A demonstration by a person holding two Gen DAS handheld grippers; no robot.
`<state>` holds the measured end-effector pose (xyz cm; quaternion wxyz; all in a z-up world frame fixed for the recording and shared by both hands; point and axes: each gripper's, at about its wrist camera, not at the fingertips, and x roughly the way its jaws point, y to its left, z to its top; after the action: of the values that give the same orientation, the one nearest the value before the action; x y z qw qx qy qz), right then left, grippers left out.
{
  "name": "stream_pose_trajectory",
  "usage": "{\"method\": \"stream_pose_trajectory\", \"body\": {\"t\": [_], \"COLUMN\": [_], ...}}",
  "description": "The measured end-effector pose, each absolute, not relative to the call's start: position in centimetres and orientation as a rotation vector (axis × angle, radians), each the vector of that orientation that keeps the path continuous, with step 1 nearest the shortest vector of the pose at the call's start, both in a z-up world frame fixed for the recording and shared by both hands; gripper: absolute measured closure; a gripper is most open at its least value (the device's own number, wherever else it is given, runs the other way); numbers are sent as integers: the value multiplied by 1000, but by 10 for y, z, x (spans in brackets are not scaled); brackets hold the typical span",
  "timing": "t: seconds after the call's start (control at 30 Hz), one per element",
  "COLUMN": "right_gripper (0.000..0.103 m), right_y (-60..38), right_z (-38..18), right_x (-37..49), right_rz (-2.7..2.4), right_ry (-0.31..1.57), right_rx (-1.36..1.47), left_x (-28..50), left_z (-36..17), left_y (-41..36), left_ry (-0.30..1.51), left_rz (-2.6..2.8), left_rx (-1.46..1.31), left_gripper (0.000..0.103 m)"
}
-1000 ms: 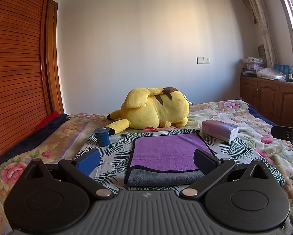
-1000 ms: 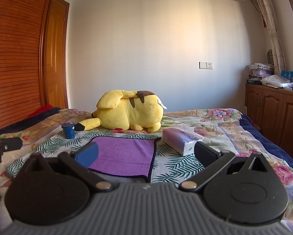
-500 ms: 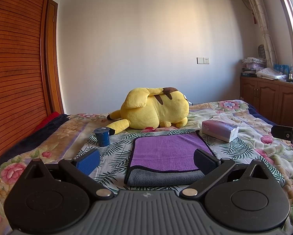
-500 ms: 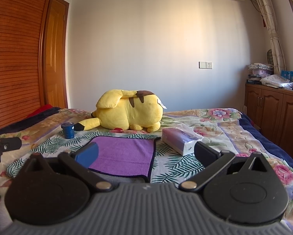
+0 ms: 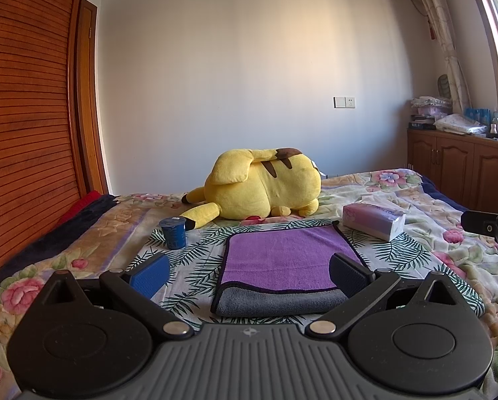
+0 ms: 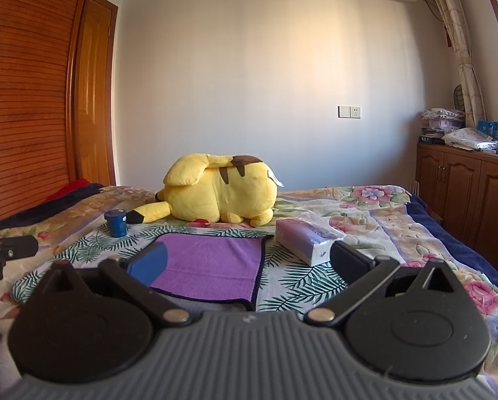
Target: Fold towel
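Towel [image 5: 287, 258] lies flat on the bed [image 5: 425, 243], purple side up, with a grey layer showing along its near edge, which looks like a fold. Its dark-trimmed far edge points toward the plush [image 5: 262, 183], and bare leaf-print cover shows between them. Left gripper [image 5: 249, 273] hovers low at the near edge, jaws wide apart and gripping nothing; the right pad overlaps the towel's near right corner in this view, though contact is hard to judge. Right gripper [image 6: 247, 263] hangs off to the right, jaws spread just as wide and empty, its blue pad over the towel's left part. Cup [image 5: 173, 233] stands beyond the towel's left edge, well apart. Tissue pack [image 5: 373, 220] sits near the far right corner, closer in. Open cover runs along both sides of the towel.
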<state>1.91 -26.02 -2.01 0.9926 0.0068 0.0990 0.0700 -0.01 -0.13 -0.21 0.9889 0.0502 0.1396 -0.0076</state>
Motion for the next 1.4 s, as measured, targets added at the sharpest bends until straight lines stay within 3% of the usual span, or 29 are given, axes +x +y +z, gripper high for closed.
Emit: {"method": "stream_pose_trajectory", "body": {"t": [1.4], "right_gripper": [0], "right_y": [-249], "right_z": [-28], "right_x": [35], "right_rz": [142], "right_ry": [251], "right_rx": [-16], "left_x": [18], "left_z": [-11], "left_y": [-9], "left_ry": [378], "left_rz": [-26], "left_rx": [132], "left_gripper": [0]}}
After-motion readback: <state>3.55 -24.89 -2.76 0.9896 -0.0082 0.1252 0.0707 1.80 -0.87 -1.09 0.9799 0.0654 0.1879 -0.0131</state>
